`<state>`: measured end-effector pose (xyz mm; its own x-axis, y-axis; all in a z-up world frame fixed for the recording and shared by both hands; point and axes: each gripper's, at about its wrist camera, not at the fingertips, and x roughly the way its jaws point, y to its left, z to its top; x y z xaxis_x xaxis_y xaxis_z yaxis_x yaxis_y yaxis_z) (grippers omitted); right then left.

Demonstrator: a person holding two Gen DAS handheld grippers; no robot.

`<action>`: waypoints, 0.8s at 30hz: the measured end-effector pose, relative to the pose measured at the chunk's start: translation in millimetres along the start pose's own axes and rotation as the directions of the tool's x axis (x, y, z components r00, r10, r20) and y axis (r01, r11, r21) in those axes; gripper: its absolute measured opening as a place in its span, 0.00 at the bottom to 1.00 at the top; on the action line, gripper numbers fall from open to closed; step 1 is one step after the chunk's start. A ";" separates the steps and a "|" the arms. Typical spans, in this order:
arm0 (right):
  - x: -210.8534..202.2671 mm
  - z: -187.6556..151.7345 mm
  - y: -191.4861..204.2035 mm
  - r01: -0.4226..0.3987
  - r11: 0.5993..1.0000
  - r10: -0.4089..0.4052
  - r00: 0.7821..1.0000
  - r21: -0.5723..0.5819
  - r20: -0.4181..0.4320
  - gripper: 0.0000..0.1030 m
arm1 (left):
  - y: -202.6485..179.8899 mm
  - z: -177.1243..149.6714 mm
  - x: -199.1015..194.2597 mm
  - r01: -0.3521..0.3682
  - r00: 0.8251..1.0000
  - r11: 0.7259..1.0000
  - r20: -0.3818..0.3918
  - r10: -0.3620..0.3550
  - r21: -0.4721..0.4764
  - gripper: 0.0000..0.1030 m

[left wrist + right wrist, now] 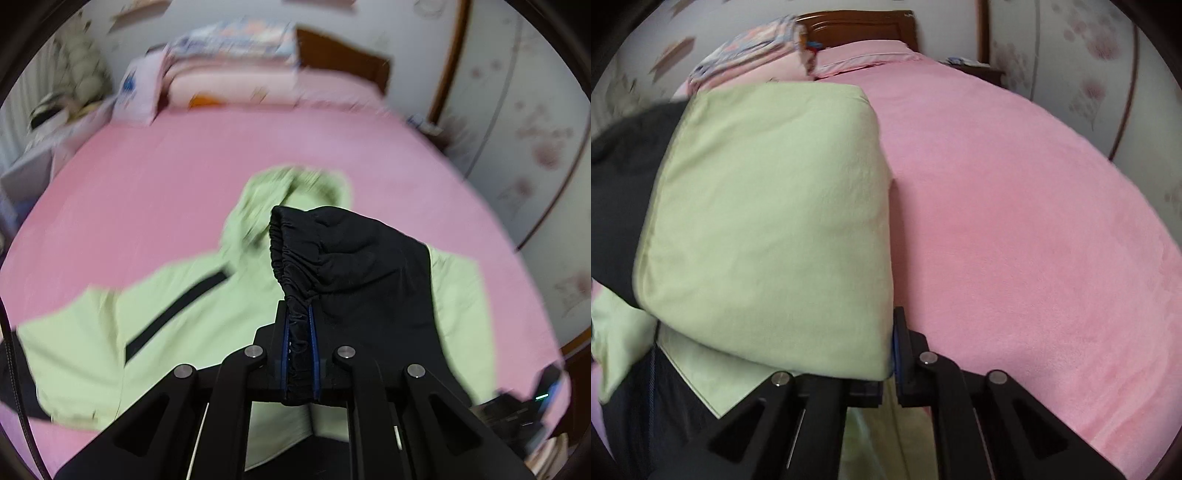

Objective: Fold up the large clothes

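Observation:
A light green jacket (207, 306) with a black chest stripe lies spread on the pink bed (184, 177), its hood (295, 192) toward the pillows. My left gripper (298, 317) is shut on the gathered elastic cuff of the black sleeve (351, 266), which it holds raised above the jacket body. In the right wrist view a folded green part of the jacket (768, 221) stands lifted. My right gripper (891, 347) is shut on its lower edge; the fabric hides the left finger, and the right finger (901, 332) shows beside the fold.
Stacked pillows and a folded quilt (229, 62) lie at the head of the bed against a wooden headboard (857, 27). A wardrobe with flowered doors (535, 129) stands to the right. Bare pink sheet (1034, 221) stretches to the right of the jacket.

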<state>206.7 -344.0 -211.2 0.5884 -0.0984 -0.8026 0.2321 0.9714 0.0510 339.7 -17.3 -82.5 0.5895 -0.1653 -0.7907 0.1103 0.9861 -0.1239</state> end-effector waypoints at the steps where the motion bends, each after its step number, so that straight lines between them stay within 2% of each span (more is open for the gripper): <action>1: 1.8 -1.1 9.1 0.026 0.999 -0.026 1.000 -0.038 -0.003 0.04 | 12.4 -11.6 14.9 -0.022 0.999 1.000 -0.037 0.022 -0.018 0.07; 4: 5.9 -9.6 26.4 0.092 0.989 -0.094 0.996 -0.120 -0.009 0.06 | 41.5 -40.2 52.6 -0.063 0.991 0.995 -0.125 0.053 -0.075 0.07; 6: 8.2 -15.4 32.8 0.126 0.979 -0.129 0.992 -0.161 -0.009 0.07 | 55.1 -55.5 68.4 -0.080 0.986 0.992 -0.152 0.064 -0.100 0.07; 9: -0.1 -27.2 52.1 0.177 0.957 -0.179 0.984 -0.229 0.012 0.07 | 72.6 -70.6 83.1 -0.109 0.982 0.985 -0.170 0.086 -0.133 0.08; 12: -8.2 -33.5 60.3 0.197 0.943 -0.200 0.980 -0.268 0.015 0.12 | 87.1 -70.3 77.5 -0.095 0.989 0.978 -0.133 0.071 -0.186 0.08; 15: -15.2 -29.2 56.8 0.165 0.950 -0.172 0.985 -0.266 -0.006 0.13 | 97.0 -72.0 77.7 -0.099 0.990 0.978 -0.117 0.078 -0.184 0.08; 19: -29.9 -23.5 42.6 0.016 0.983 -0.025 0.999 -0.185 -0.047 0.18 | 99.3 -80.8 90.6 -0.131 0.981 0.983 -0.163 0.110 -0.125 0.15; 21: -41.3 -19.1 32.9 -0.036 0.990 0.031 0.999 -0.134 -0.040 0.18 | 96.0 -84.5 92.8 -0.160 0.973 0.983 -0.182 0.142 -0.088 0.25; 24: -58.7 -8.1 22.9 -0.057 0.995 0.057 0.998 -0.078 -0.009 0.18 | 95.1 -87.0 85.5 -0.170 0.966 0.983 -0.208 0.153 -0.070 0.37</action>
<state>171.2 -314.2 -167.8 0.5934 -0.0411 -0.8039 0.1371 0.9893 0.0507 330.9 63.5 -214.1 0.4195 -0.0062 -0.9077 -0.0480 0.9984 -0.0290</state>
